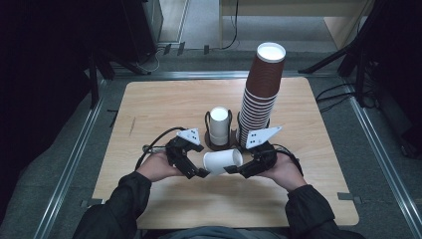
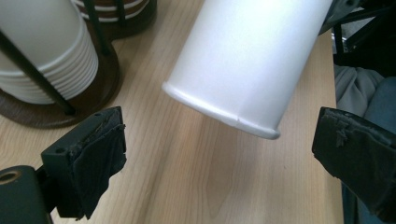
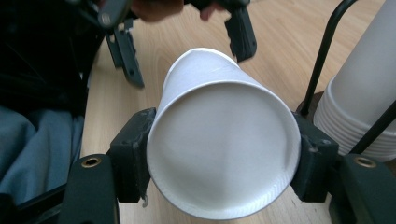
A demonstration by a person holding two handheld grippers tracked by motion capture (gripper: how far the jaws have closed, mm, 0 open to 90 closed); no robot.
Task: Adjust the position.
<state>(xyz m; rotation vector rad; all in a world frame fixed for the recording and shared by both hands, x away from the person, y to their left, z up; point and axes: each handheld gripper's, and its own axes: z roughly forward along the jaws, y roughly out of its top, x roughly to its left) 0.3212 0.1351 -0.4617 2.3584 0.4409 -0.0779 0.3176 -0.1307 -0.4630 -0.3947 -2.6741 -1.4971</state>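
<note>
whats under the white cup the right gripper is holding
Bare wooden table; the cup hangs on its side above it, clamped in the right gripper. Its inside cannot be seen.

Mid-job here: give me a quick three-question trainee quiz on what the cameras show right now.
1. True or false: the right gripper is shut on the white paper cup.
2. How does that cup lie? A) upright on the table B) on its side, above the table C) nested in the brown stack
3. What stands taller: the brown cup stack or the white cup stack in the holder?

Key:
1. True; its fingers press the cup's base end.
2. B; the rim points toward the open left gripper.
3. The brown stack.
</note>
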